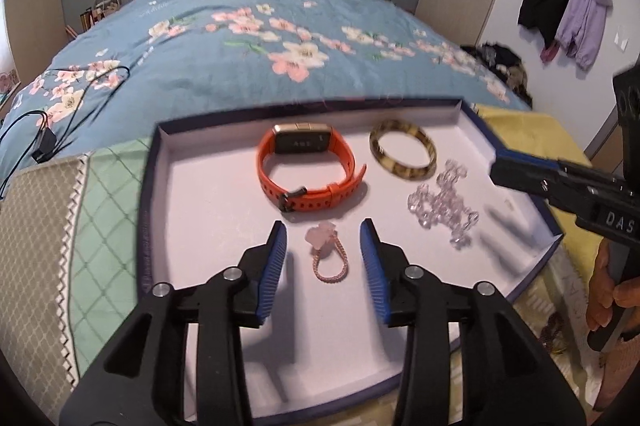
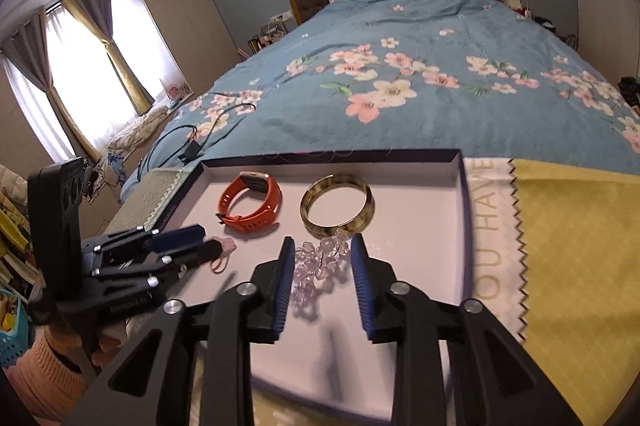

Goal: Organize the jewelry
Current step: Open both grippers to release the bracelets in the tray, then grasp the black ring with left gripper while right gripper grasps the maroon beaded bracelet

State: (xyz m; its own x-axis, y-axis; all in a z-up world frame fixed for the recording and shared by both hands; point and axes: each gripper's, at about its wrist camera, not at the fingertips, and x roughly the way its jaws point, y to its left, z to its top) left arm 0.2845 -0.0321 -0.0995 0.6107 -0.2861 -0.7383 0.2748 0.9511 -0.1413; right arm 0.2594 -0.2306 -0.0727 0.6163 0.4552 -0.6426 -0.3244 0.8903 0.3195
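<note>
A shallow white tray with a dark blue rim lies at the foot of the bed. In it are an orange watch, a tortoiseshell bangle, a clear bead bracelet and a pink rope ring with a pink stone. My left gripper is open, its fingers on either side of the pink ring. My right gripper is open around the bead bracelet; it shows at the right edge of the left wrist view.
The tray rests on a green patterned cloth and a yellow cloth. Behind it is the blue floral bedspread with black cables and a charger. Coats hang on the right wall. A window is at the left.
</note>
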